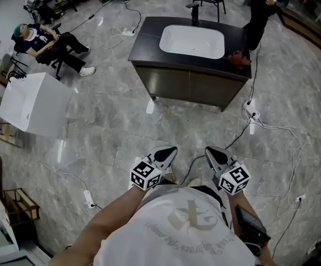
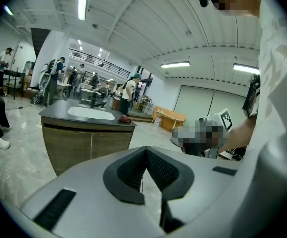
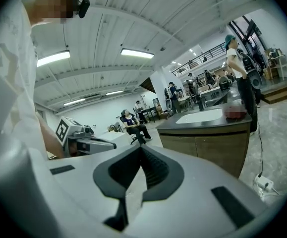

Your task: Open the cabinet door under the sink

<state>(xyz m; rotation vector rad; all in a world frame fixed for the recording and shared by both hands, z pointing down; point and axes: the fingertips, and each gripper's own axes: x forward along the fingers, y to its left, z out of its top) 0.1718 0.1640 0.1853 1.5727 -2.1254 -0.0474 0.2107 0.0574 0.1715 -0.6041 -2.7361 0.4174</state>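
1. The sink cabinet (image 1: 189,87) stood well ahead of me on the marble floor (image 1: 116,129). Its two wooden doors (image 1: 168,83) were shut beneath the white basin (image 1: 192,41), so I judged the opening had not begun and I was only approaching.
2. My left gripper (image 1: 170,150) had its jaws pressed together with nothing between them. That suited the moment, as the cabinet was far out of reach.
3. My right gripper (image 1: 210,150) was closed and empty in the same way.
4. I held both grippers side by side, close to my body and well short of the cabinet. They pointed towards its front, tipped slightly down, with the marker cubes nearest my chest.
5. A red cloth (image 1: 239,59) lay on the cabinet's right near corner. A power strip (image 1: 251,115) and black cable (image 1: 243,129) lay on the floor by its right foot, which I judged a tripping risk.
6. I could make out no handle on the doors. I judged I would need to part the jaws and catch a door edge near the centre seam.
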